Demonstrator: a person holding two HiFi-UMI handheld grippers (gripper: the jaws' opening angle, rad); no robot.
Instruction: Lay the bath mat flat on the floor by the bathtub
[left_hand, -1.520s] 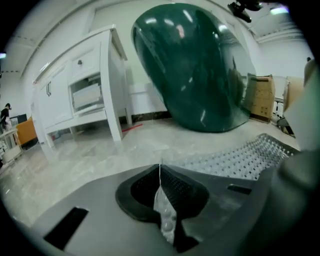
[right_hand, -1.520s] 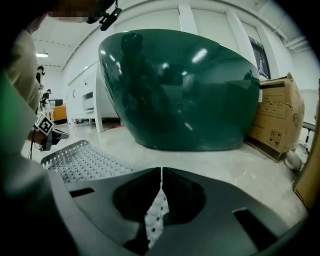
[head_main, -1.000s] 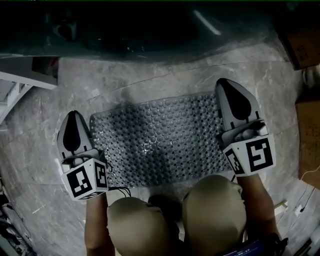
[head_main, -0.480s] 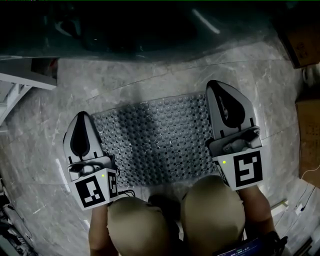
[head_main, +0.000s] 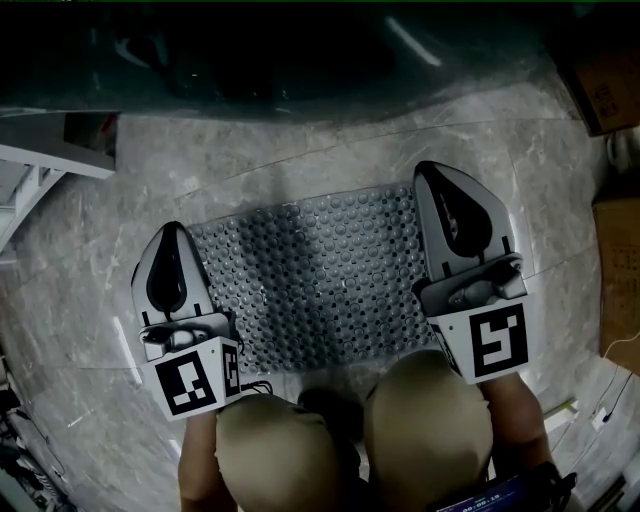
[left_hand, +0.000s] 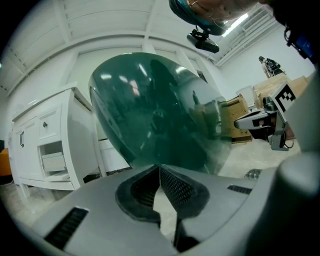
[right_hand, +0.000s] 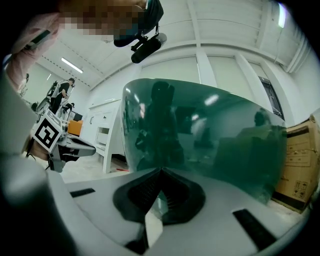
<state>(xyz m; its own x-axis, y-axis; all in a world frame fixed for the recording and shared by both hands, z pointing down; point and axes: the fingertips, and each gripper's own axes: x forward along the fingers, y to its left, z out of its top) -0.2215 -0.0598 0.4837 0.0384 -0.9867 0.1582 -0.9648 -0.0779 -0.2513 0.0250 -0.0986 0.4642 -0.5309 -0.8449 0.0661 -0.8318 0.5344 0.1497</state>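
Note:
The grey bubbled bath mat (head_main: 310, 285) lies spread on the marble floor in front of the dark green bathtub (head_main: 280, 60). My left gripper (head_main: 172, 230) rests at the mat's left edge and points at the tub. Its jaws meet at the tip, with nothing between them (left_hand: 160, 167). My right gripper (head_main: 428, 172) lies over the mat's right edge. It is shut too, and no mat shows between its pads (right_hand: 161, 170). The tub (left_hand: 155, 115) fills both gripper views. A sliver of the mat (left_hand: 252, 173) shows in the left gripper view.
A white cabinet (head_main: 40, 165) stands at the left by the tub. Cardboard boxes (head_main: 612, 95) sit at the right, with a cable on the floor nearby. The person's knees (head_main: 430, 420) are just behind the mat's near edge.
Both grippers have shifted inward, the left to the right and slightly nearer the person, the right to the left. The mat now looks narrower between them.

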